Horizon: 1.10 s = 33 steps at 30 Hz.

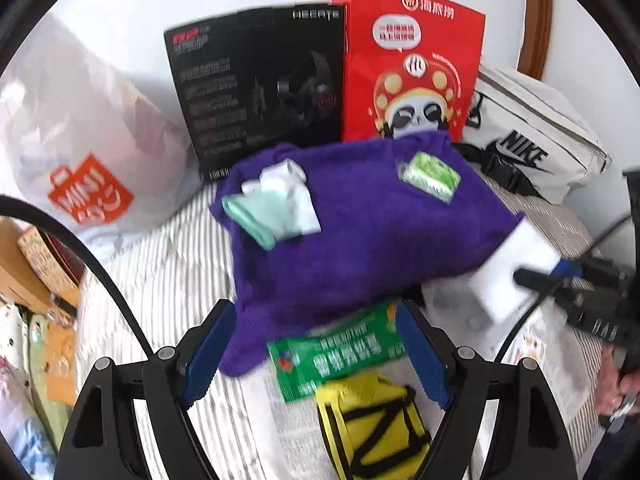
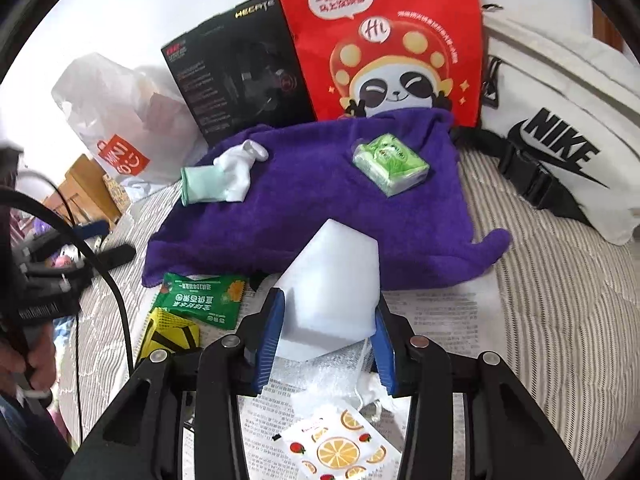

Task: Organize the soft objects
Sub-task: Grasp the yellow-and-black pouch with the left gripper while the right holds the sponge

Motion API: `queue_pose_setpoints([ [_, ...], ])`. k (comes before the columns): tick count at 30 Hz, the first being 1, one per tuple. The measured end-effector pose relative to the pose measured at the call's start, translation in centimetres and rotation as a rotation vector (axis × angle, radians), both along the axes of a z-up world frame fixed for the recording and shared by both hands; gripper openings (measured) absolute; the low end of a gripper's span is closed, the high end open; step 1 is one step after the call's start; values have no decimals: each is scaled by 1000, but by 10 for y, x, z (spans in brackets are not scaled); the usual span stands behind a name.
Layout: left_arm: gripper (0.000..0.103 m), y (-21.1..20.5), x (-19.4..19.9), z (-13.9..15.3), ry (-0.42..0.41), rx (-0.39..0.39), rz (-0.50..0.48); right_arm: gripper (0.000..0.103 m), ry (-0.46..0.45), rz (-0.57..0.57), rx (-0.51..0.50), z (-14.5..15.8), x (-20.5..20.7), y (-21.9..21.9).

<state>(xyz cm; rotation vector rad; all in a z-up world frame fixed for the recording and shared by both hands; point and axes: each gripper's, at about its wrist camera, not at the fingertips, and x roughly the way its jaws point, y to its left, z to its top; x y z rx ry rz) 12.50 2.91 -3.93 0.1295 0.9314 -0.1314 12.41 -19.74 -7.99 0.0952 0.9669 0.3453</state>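
A purple towel [image 1: 360, 232] [image 2: 320, 200] lies spread on the striped bed. On it rest a white and mint sock [image 1: 276, 204] [image 2: 224, 176] and a green tissue pack [image 1: 430, 174] [image 2: 390, 164]. My right gripper [image 2: 326, 328] is shut on a white foam block [image 2: 336, 288], held over the towel's near edge; the block also shows in the left wrist view [image 1: 516, 268]. My left gripper [image 1: 316, 348] is open and empty, above a green sachet [image 1: 340, 356] and a yellow and black pouch [image 1: 372, 424].
A black box [image 1: 256, 88], a red paper bag [image 1: 408, 64], a white Nike bag [image 1: 532, 136] and a white plastic bag [image 1: 80, 152] line the back. Newspaper [image 2: 440, 320] and a fruit-print packet [image 2: 340, 448] lie in front. Cardboard boxes [image 1: 36, 264] sit at left.
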Motion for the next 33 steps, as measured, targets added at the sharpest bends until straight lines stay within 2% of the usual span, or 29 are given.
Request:
queue_pose_setpoints([
  [7,81,4,-28,-35,77,-36,-19,42,-29,-39,-1,14,-13,-19],
  [14,82,1,-50,-81,210,-91,18,42,-42,-82,23,23,-23,-40],
  [16,89,-5,-51,-91,230,-104,24,42,-42,-87,25,24,-25,-44],
  [21,98,-26,-58,-97,208,-37,23,43,-45,-103,43,27,-29,-53],
  [25,97,-41,-62,-97,176,37,14,43,-42,-108,56,26,-30,-58],
  [26,94,-43,-62,-97,175,45,5,43,-42,-109,57,26,-30,-58],
  [28,63,-48,-62,-98,167,48,-4,43,-42,-106,63,26,-31,-59],
  [29,61,-51,-64,-99,154,51,-19,43,-41,-107,62,26,-31,-60],
  [31,49,-53,-68,-98,140,-5,-54,43,-40,-112,65,25,-32,-62],
  [33,44,-54,-70,-97,134,-27,-69,43,-38,-117,74,25,-31,-65],
])
